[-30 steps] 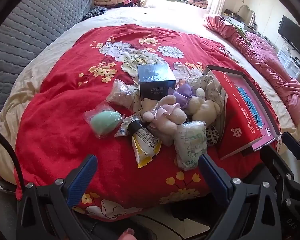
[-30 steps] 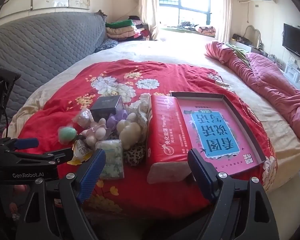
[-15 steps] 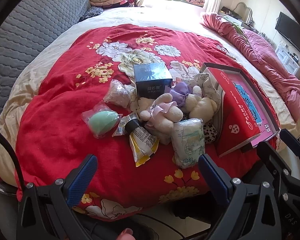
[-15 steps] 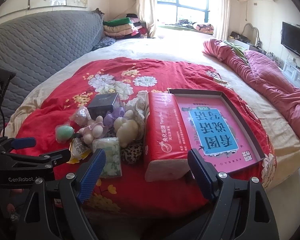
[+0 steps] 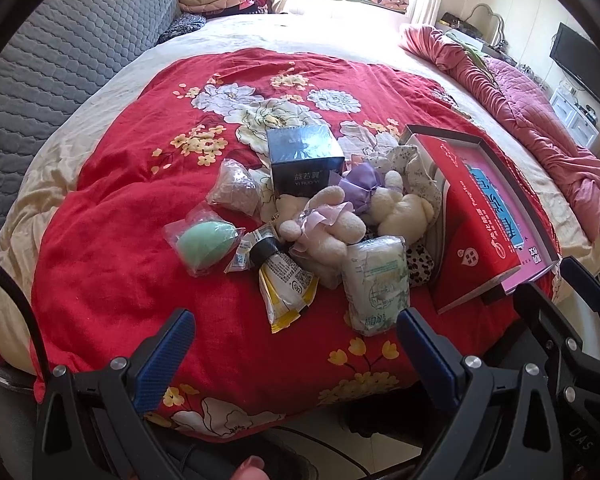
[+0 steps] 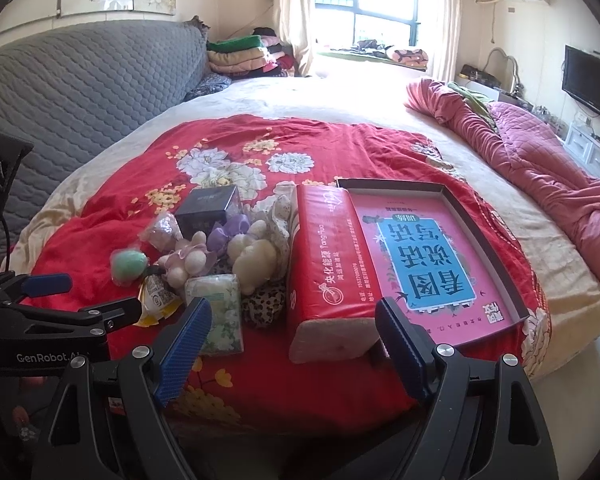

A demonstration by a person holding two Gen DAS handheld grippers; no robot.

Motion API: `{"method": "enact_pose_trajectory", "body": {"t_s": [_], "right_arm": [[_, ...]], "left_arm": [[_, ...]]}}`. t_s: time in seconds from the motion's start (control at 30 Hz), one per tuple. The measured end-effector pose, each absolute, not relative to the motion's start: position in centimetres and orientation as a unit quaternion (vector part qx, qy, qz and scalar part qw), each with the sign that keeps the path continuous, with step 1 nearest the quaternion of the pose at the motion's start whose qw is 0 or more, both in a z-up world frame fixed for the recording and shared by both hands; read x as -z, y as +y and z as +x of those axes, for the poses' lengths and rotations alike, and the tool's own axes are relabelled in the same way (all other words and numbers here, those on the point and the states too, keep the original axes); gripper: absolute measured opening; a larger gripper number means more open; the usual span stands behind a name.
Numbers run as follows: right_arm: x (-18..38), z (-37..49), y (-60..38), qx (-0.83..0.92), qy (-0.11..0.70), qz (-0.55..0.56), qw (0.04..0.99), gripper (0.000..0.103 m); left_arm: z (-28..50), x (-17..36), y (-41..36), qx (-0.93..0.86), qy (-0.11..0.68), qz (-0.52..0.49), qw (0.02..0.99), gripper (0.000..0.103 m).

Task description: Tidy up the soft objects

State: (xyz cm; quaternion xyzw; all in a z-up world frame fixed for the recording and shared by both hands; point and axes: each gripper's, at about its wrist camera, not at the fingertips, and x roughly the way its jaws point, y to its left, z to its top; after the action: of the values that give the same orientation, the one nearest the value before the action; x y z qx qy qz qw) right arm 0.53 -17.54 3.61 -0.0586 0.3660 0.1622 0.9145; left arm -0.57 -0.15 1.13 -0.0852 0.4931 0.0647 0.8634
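both grippers, left gripper and right gripper, hang wide open and empty at the near edge of a red flowered blanket on the bed. just beyond lie a tissue pack, plush toys, then the pink tray; grey headboard and window behind.

Bed under red floral quilt, ahead of both finger pairs: plush toys, green sponge, tissue pack, dark box, red tissue brick, pink tray.

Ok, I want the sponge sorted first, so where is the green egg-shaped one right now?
The green sponge, in a clear wrapper, lies on the red blanket at the left edge of the pile, in front of the grey sponge and left of the yellow tube.
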Motion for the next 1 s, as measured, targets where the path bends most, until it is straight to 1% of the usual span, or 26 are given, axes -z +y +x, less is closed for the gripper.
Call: {"method": "enact_pose_trajectory", "body": {"t_s": [1.0], "right_arm": [[-3.78,0.52,-17.29,-0.16,0.365,-0.06,0.915,0.085]], "left_arm": [[-0.59,-1.04,-0.12,-0.062,0.494,-0.084,0.863,0.101]]}}
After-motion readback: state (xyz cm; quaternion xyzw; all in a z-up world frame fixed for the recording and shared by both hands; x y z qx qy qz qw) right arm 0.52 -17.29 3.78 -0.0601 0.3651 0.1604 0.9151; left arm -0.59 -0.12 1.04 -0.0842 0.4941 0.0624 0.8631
